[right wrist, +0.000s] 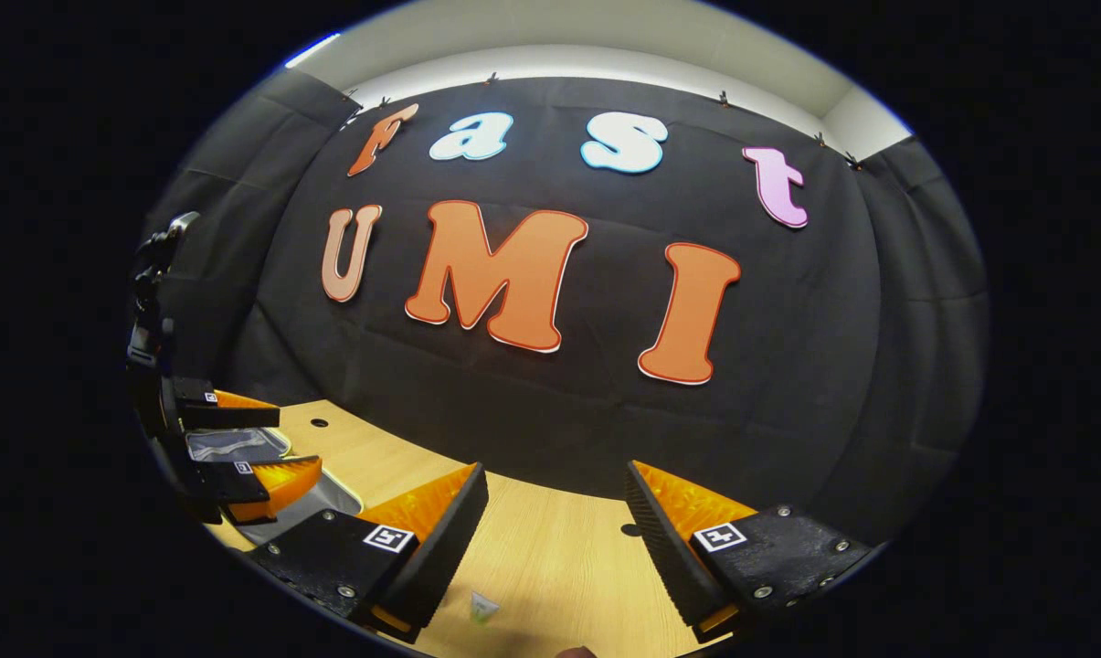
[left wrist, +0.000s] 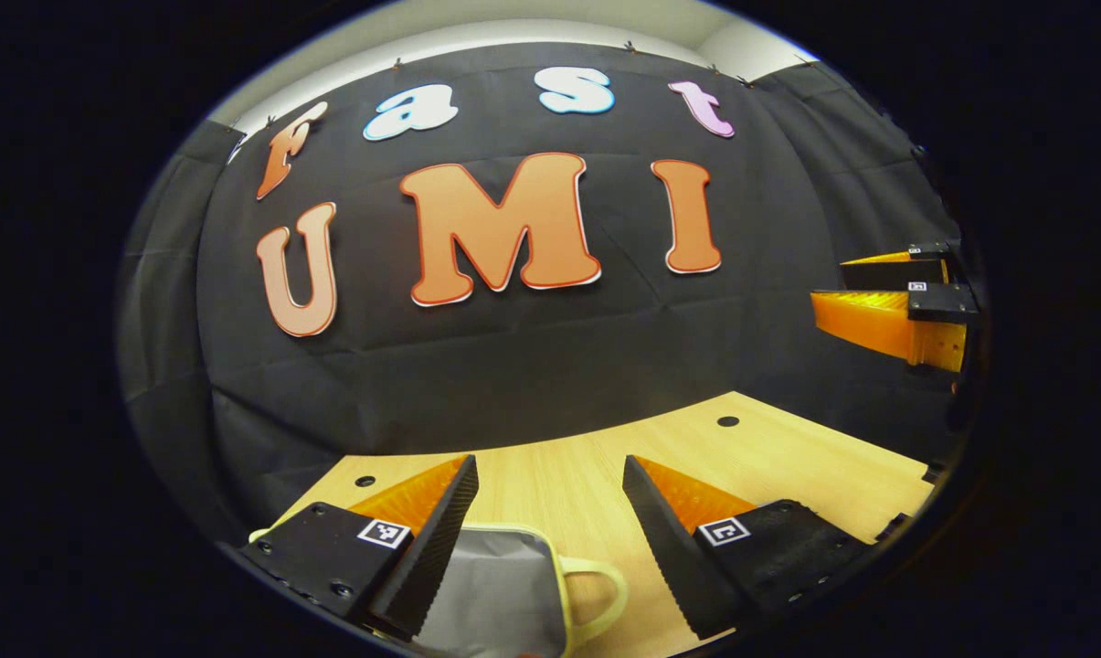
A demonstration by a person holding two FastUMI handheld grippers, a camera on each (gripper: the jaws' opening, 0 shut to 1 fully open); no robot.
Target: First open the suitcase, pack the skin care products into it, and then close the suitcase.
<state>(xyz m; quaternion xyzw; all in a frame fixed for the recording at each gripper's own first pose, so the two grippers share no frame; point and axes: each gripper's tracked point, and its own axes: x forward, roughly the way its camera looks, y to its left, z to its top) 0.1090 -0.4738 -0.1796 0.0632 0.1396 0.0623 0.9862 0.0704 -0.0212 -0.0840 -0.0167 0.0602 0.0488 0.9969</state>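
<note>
The suitcase (left wrist: 500, 594), pale yellow-rimmed with grey lining and a side handle, lies open on the wooden table (left wrist: 815, 457) below the left gripper (left wrist: 550, 539), whose fingers spread wide, holding nothing. In the right gripper view, the right gripper (right wrist: 557, 539) hangs equally wide and empty over the table.

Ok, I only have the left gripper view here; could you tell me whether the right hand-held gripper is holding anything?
Observer: No. In the right gripper view the right hand-held gripper is open over the wooden table, with nothing between its fingers.
Operator: Is any product near it?
Observer: A small pale object with a green tip lies on the table near that view's bottom edge, in line with the gap between the fingers. It is too small to identify.
</note>
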